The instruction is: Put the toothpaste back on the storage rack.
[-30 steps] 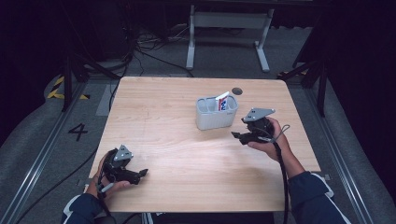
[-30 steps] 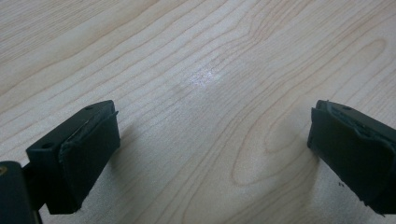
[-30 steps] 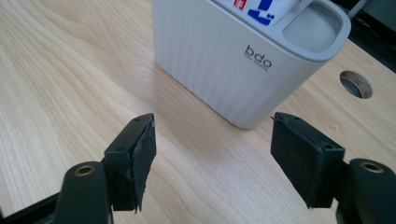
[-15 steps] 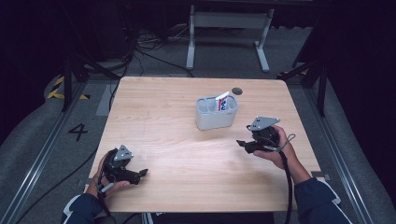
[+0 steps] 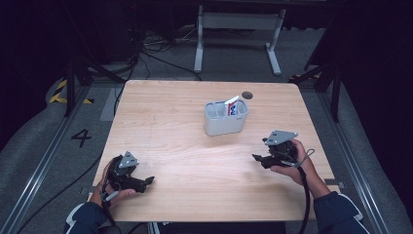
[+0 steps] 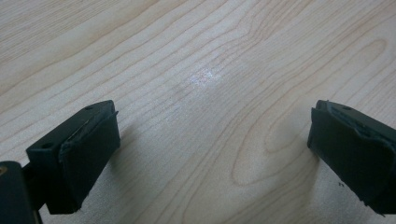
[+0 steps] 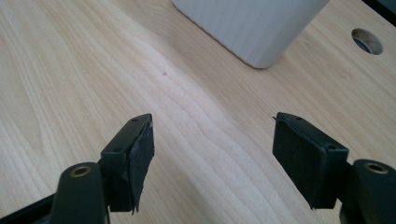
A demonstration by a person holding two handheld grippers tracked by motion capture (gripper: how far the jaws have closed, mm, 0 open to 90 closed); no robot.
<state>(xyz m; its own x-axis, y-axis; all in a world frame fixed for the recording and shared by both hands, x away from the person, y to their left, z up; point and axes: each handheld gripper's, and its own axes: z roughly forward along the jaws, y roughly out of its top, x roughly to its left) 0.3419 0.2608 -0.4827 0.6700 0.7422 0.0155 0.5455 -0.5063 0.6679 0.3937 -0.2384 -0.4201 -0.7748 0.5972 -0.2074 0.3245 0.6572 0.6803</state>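
**Both claws rest, the tub holds the tube**

The white tub sits past the middle of the table, with a tube standing in it. The right gripper is near the right edge, spread wide and empty. A good finish is to rest it low, clear of the tub. The left gripper is near-left, spread and empty too. The wood is pale and smooth. Dark floor and cables lie beyond.

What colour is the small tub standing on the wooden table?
Light grey; the small plastic tub shows best in the high view.
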